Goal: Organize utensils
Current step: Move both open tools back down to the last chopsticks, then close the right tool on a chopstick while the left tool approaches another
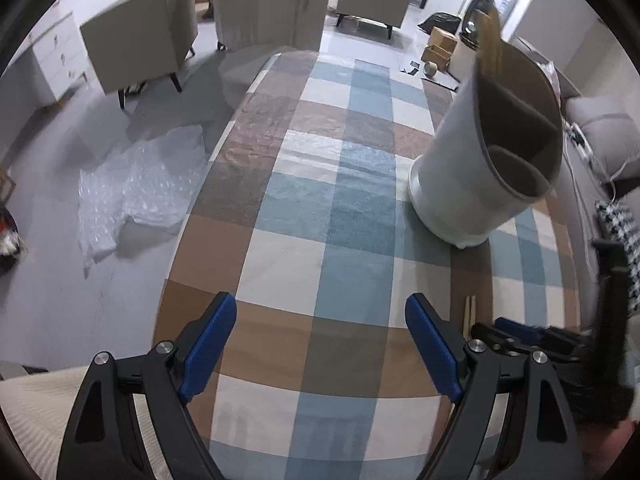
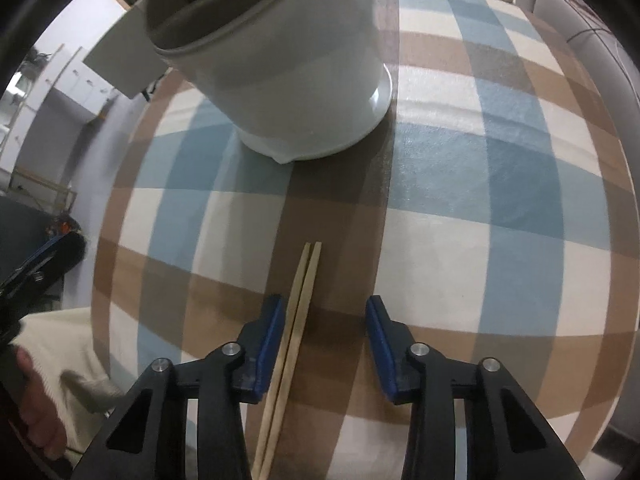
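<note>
Wooden chopsticks [image 2: 298, 312] between right claw [image 2: 326, 344] pads, against its left pad

Chopsticks [image 2: 298, 320] lie on the table [image 2: 480, 240] (before the holder [image 2: 304, 80]).

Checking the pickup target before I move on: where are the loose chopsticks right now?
In the right wrist view the chopsticks lie flat on the checked tablecloth, between the right gripper fingers against the left pad, nearer than the white utensil holder.

My left hand-held gripper [image 1: 320, 344] points steeply down, jaws spread wide with nothing between them. My right hand-held gripper [image 2: 326, 344] also points down, jaws partly open, pads not pressing.
</note>
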